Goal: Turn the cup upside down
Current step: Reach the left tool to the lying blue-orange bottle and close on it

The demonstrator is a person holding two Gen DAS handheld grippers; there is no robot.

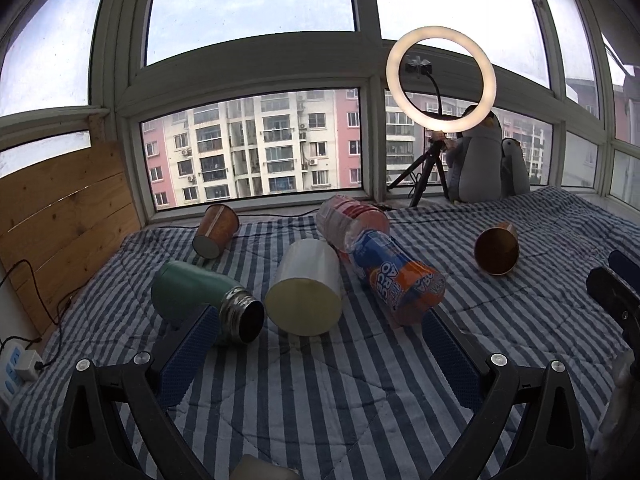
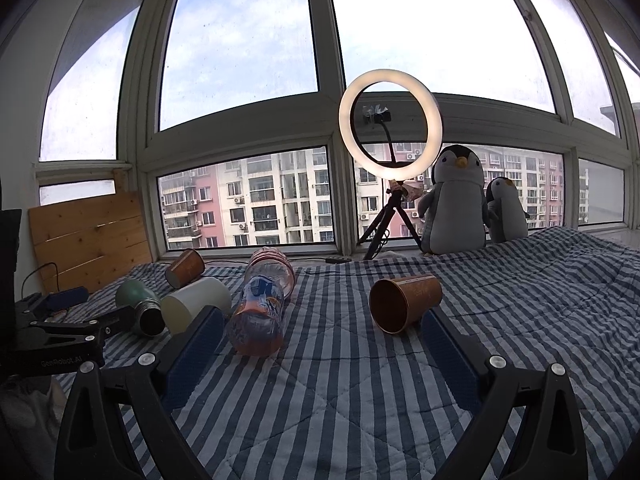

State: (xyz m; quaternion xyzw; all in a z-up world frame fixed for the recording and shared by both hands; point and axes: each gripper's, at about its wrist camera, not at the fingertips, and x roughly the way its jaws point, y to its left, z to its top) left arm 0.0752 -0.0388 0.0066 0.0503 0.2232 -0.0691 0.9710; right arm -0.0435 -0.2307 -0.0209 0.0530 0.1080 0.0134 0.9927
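Both grippers (image 1: 316, 344) (image 2: 320, 340) hover level, fingers apart.

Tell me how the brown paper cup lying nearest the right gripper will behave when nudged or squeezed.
The brown paper cup lies on its side on the striped quilt, so a nudge would probably roll it in a curve, since it tapers. It looks empty and thin-walled, so likely light and easily crushed. The soft quilt may damp the rolling.

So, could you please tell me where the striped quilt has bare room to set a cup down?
The striped quilt is bare in front, between the right tool fingers, and to the right of the brown paper cup toward the penguins. It is crowded on the left, around the green flask, the white cup and the bottles.
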